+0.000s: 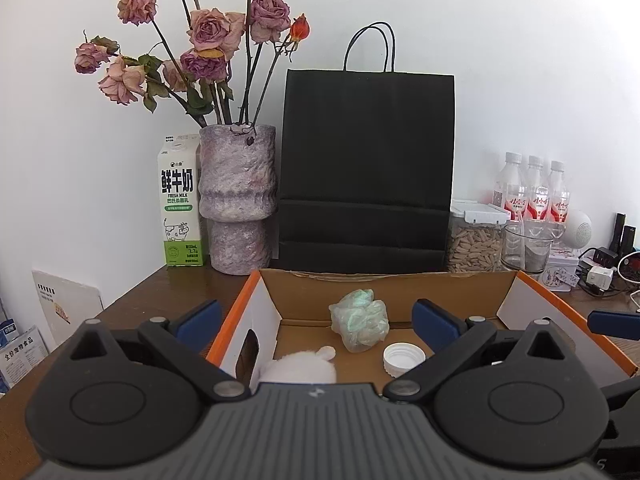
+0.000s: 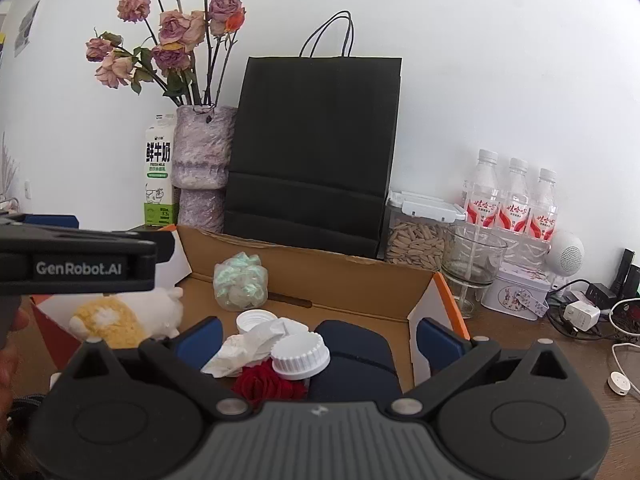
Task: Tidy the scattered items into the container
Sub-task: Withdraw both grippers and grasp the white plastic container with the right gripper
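Cardboard box (image 1: 472, 280) below both grippers: left gripper (image 1: 318, 320) level, spread, empty; right gripper (image 2: 318, 338) likewise.

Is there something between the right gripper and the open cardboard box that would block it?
Nothing visible does. The right gripper hangs open directly above the cardboard box, whose top is open. Below it lie only items already inside: white caps, crumpled tissue and a red rose.
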{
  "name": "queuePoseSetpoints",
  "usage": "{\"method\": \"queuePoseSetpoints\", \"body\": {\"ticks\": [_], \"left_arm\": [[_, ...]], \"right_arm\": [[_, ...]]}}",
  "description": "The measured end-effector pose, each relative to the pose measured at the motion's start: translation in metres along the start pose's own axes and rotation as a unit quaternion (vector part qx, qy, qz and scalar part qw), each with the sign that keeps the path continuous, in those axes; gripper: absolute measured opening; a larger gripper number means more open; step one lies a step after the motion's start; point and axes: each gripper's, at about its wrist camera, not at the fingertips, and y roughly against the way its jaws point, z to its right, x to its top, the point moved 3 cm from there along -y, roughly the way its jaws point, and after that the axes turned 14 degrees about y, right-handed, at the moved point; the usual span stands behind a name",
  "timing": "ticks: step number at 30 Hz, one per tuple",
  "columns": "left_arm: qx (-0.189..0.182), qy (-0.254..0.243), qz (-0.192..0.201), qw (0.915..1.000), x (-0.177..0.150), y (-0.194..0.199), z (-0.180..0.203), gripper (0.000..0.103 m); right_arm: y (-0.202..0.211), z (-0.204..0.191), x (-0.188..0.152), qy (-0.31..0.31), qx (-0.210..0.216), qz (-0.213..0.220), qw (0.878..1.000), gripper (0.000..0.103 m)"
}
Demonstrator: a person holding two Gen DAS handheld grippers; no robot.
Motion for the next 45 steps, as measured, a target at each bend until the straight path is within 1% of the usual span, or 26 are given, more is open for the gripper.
{"method": "queuePoseSetpoints", "body": {"ticks": [5, 8, 16, 22, 28, 33, 38, 42, 45], "left_arm": [[-0.012, -0.005, -0.003, 0.9999, -0.006, 0.015, -0.006, 0.103], [-0.012, -0.010, -0.005, 0.9999, -0.011, 0.027, -0.011, 0.103], [-0.015, 0.002, -0.020, 0.9997, -0.022, 0.058, -0.031, 0.103], [0.000, -0.002, -0.054, 0.9985, -0.041, 0.070, -0.044, 0.103], [0.008, 0.002, -0.068, 0.9977, -0.050, 0.081, -0.055, 0.103], [0.010, -0.003, -0.085, 0.9964, -0.057, 0.084, -0.060, 0.103], [0.018, -0.005, -0.086, 0.9961, -0.059, 0.086, -0.064, 0.103], [0.020, 0.003, -0.084, 0.9962, -0.058, 0.087, -0.068, 0.103], [0.020, 0.007, -0.085, 0.9961, -0.057, 0.086, -0.070, 0.103]], "right_arm": [[0.015, -0.003, -0.008, -0.003, -0.008, 0.003, 1.000, 0.103], [0.026, -0.006, -0.016, -0.002, -0.010, -0.002, 1.000, 0.103], [0.065, -0.010, -0.031, -0.011, -0.024, 0.004, 1.000, 0.103], [0.085, -0.018, -0.051, -0.016, -0.013, -0.012, 1.000, 0.103], [0.102, -0.029, -0.065, -0.007, -0.011, -0.022, 1.000, 0.103], [0.112, -0.027, -0.070, -0.015, -0.010, -0.024, 1.000, 0.103], [0.114, -0.024, -0.073, -0.024, -0.005, -0.034, 0.999, 0.103], [0.107, -0.027, -0.073, -0.018, 0.001, -0.052, 0.999, 0.103], [0.096, -0.026, -0.071, -0.027, 0.004, -0.059, 0.998, 0.103]]}}
